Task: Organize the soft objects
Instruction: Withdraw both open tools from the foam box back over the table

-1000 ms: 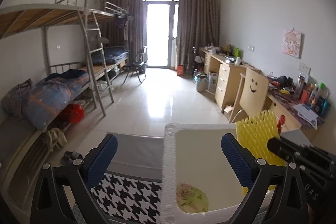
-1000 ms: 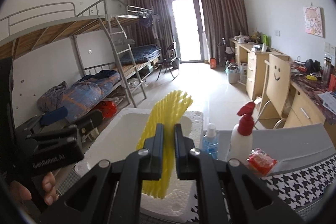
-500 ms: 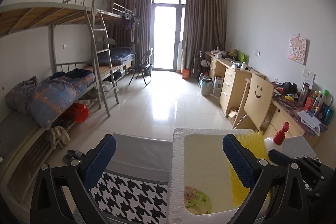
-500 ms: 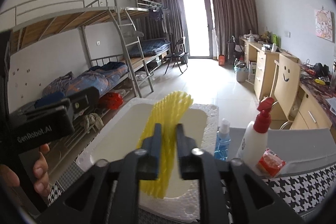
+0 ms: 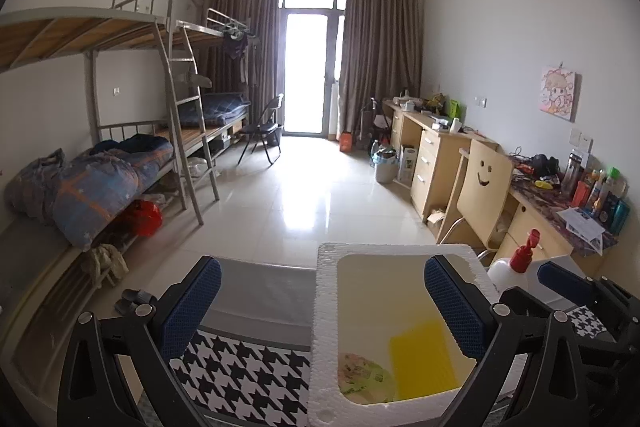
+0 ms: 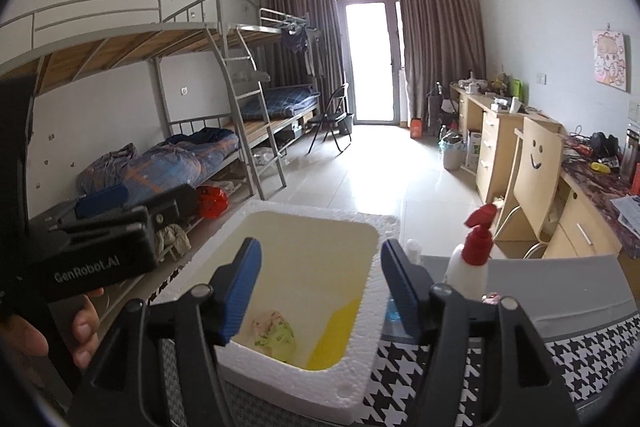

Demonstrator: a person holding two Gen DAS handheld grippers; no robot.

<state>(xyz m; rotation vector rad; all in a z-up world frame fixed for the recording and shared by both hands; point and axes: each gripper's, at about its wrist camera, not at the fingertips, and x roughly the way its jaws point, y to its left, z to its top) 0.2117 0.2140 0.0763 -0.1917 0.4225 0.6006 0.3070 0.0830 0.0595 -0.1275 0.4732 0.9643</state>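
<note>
Left-wrist view: left gripper [image 5: 322, 301] hangs wide open and empty; yellow ridged foam sleeve [image 5: 423, 357] lies inside the white polystyrene box [image 5: 325, 311], beside a crumpled pale-green soft item [image 5: 362, 373]. Right-wrist view: right gripper [image 6: 320, 285], jaws just opened, holds nothing above the box. Two items appear stowed; whether more remain I cannot tell.

I am seeing the right gripper's finger [image 6: 404, 291] covering most of a blue bottle [image 6: 394, 315] and part of the yellow foam net [image 6: 334, 333] in the foam box [image 6: 372, 339]. The red packet [image 6: 491, 297] is hiding behind the gripper frame, and the desk clutter [image 5: 592, 187] is staying too small to identify.
</note>
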